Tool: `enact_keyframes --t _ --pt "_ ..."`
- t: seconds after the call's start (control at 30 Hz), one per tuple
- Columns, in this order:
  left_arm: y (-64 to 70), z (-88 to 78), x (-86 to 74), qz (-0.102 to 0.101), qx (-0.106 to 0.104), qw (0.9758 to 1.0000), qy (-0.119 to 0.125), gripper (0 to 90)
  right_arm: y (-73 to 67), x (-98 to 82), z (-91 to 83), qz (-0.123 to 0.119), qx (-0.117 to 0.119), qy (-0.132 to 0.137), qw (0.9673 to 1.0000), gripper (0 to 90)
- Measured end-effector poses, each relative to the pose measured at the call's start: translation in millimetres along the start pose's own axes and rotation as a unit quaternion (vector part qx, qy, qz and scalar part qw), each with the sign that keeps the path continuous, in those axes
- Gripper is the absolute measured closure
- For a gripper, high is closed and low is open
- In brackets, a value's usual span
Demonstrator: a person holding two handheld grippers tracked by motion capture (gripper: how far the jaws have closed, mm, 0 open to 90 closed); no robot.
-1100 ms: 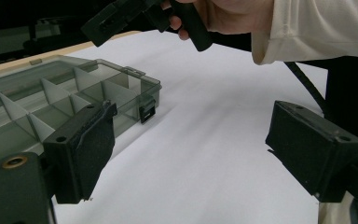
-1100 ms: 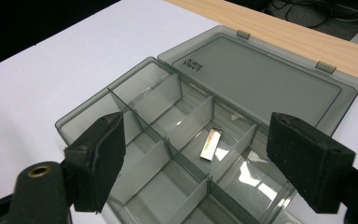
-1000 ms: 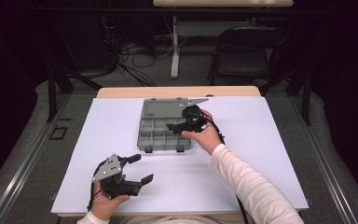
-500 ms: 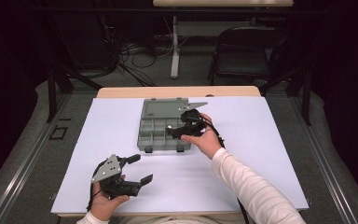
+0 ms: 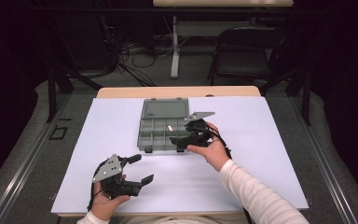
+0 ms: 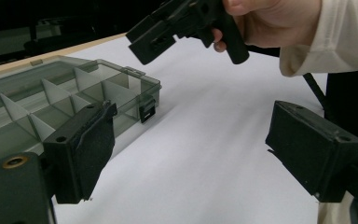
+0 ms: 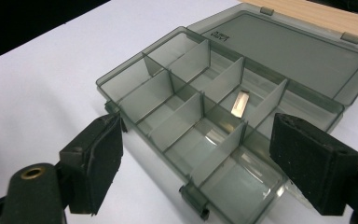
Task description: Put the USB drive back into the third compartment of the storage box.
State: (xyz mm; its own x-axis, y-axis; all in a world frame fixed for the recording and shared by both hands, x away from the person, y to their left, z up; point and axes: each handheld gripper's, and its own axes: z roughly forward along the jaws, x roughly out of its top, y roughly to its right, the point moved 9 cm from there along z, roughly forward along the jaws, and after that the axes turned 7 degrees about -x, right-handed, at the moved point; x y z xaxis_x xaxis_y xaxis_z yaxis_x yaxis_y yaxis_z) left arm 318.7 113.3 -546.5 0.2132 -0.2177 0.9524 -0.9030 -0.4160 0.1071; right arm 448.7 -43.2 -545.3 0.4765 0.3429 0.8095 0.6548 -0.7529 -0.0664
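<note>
I have the right tongs (image 5: 182,141) spread wide and empty, hovering over the front right corner of the organizer box (image 5: 161,131). The box is smoky translucent plastic, rectangular, split by thin dividers, its flat lid laid open behind it. A small shiny metal piece (image 7: 239,103) lies in one middle compartment. My left tongs (image 5: 141,168), blocky black pads released, hang well in front of the box over the smooth white table (image 5: 270,140).

White-covered table (image 5: 270,154) carries an open grey compartment box (image 5: 161,128) (lid laid flat)
</note>
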Motion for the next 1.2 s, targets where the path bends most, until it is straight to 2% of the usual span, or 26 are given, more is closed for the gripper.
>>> enact_keyframes --t 0.1,0.4,0.8,1.03,1.2 --pt "0.6 0.6 0.2 0.002 -0.001 1.0000 0.001 14.8 -1.3 -6.6 -8.7 -0.005 -0.002 0.006 1.0000 17.4" --pt "-0.2 1.0 -0.2 0.000 0.002 1.0000 -0.001 14.8 -3.1 -27.9 -37.2 0.005 0.000 0.027 0.9996 17.4" --pt "-1.3 2.0 -0.1 0.000 0.004 1.0000 0.000 14.8 4.4 -55.2 -69.9 -0.002 -0.029 0.043 0.9986 17.4" --pt "-2.9 0.9 -0.7 -0.002 0.009 1.0000 -0.003 14.7 13.8 -75.4 -85.6 0.018 -0.044 0.049 0.9977 17.4" --pt "-3.9 1.1 -1.0 -0.002 0.008 1.0000 -0.003 14.8 19.8 -89.6 -92.7 0.021 -0.054 0.048 0.9971 17.4"
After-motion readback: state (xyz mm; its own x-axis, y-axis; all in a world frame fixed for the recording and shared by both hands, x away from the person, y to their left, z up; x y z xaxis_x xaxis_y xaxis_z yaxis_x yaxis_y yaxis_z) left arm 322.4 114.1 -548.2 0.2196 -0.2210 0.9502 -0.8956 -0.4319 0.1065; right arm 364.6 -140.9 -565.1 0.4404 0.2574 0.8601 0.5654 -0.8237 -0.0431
